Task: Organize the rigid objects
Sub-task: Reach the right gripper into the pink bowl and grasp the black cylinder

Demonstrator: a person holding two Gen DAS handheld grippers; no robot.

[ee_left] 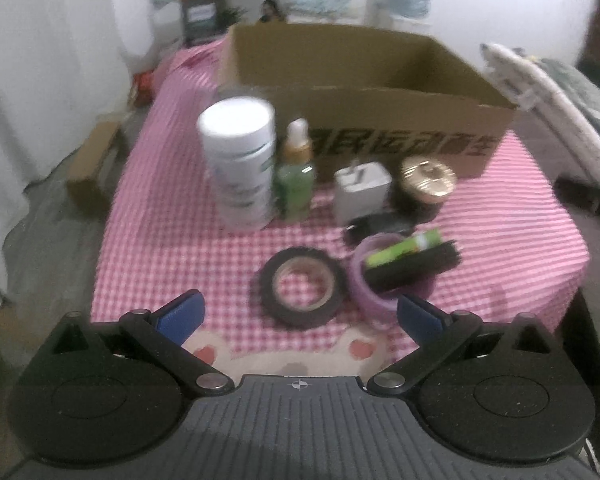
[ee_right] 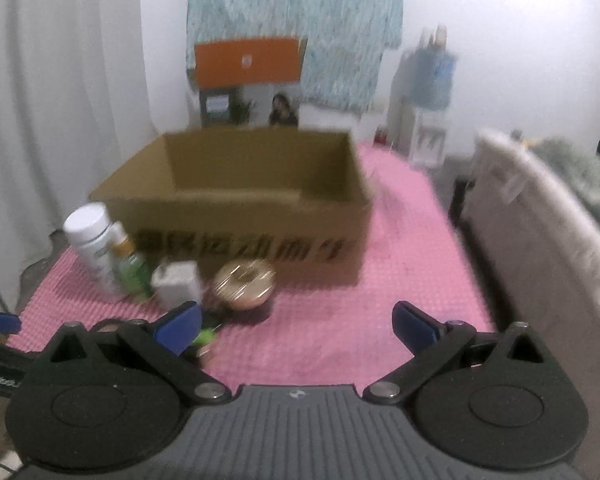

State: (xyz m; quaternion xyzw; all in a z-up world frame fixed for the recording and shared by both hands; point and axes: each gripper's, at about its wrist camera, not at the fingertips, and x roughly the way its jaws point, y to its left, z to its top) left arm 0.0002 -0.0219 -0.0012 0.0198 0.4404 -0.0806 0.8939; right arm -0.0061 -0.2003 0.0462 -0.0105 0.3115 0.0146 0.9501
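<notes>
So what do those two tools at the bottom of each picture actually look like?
Both look alike. The left tool and right tool each have two blue fingertip pads on black linkage arms with silver pivot pins, two round black discs, and a ribbed grey body with a small crosshair mark.

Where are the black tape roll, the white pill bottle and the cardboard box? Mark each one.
black tape roll [ee_left: 300,312], left wrist view, near rim of the roll.
white pill bottle [ee_left: 238,120], left wrist view, its cap.
cardboard box [ee_right: 240,216], right wrist view, front wall.
</notes>
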